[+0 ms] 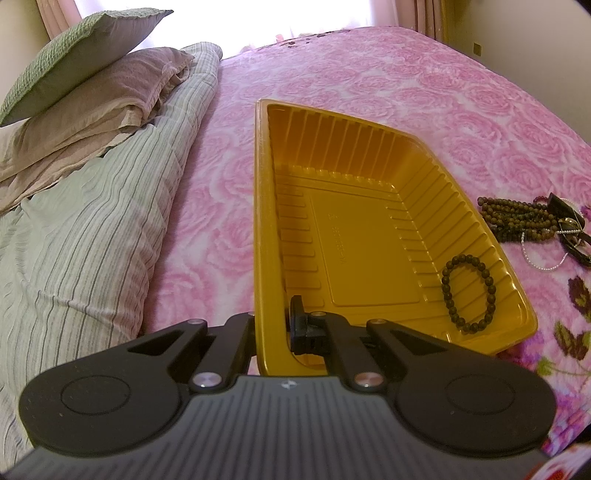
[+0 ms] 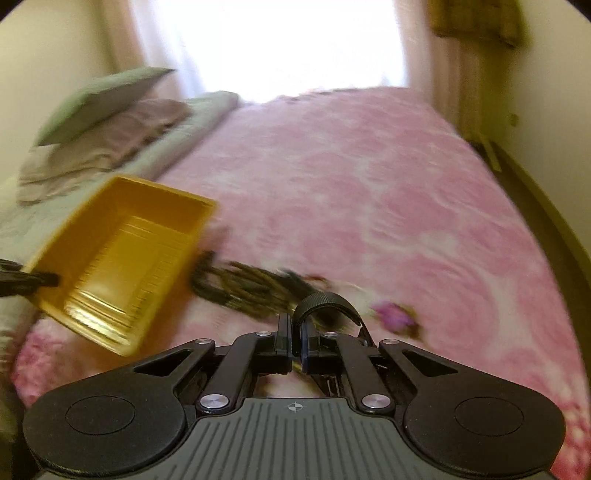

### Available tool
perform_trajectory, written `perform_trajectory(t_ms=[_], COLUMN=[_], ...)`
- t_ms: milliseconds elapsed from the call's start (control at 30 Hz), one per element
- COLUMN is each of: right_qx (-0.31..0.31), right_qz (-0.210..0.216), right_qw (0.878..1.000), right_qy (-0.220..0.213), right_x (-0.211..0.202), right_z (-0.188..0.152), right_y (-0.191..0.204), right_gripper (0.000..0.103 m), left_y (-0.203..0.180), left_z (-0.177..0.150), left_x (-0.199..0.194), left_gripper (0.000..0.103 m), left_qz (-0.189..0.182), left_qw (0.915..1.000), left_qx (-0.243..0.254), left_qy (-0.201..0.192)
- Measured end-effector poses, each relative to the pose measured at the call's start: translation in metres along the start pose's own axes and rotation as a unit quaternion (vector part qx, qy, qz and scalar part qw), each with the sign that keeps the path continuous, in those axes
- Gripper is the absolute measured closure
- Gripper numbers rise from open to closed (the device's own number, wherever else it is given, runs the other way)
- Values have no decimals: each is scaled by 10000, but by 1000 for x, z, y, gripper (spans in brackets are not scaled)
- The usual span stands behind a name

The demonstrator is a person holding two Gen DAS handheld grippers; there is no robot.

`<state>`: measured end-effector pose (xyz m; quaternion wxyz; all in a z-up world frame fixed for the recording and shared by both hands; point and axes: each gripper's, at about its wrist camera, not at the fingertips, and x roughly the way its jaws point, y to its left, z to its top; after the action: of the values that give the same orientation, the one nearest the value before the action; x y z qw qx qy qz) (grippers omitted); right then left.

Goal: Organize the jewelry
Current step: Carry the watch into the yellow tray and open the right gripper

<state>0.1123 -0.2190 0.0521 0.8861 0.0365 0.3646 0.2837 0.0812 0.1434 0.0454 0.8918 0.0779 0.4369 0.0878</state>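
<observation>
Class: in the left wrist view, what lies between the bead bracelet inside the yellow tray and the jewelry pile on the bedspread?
Only the yellow tray's ribbed right wall separates the bead bracelet from the jewelry pile; the left wrist view shows it.

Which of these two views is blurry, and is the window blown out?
Left wrist view: sharp, the beads of the bracelet in the yellow tray read clearly; window overexposed. Right wrist view: motion-smeared, the jewelry pile streaked; window washed white.
</observation>
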Motion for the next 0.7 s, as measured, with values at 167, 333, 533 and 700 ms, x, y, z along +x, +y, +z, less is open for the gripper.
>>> perform_trajectory(t_ms=[167,333,533,700], right_qx=[-379,-686,-931,-931], right_qz=[1022,1704,1897,1899], right_qw=[9940,9827,9759,9760], right_qy=[-51,221,543,509], right_x=[30,70,99,107], right_z=[22,26,16,12], right_y=[58,101,126,128], right_gripper=[99,99,98,98], left_y=[0,2,4,5], left_z=[-1,0,0,0], left_x=[1,2,4,5], left_gripper=[100,100,100,100], left_qz=[-28,-70,-100,-114], left_qw=[10000,10000,9999,9999], left_qx=[5,23,55,59], left_qy=[3,9,-13,-29])
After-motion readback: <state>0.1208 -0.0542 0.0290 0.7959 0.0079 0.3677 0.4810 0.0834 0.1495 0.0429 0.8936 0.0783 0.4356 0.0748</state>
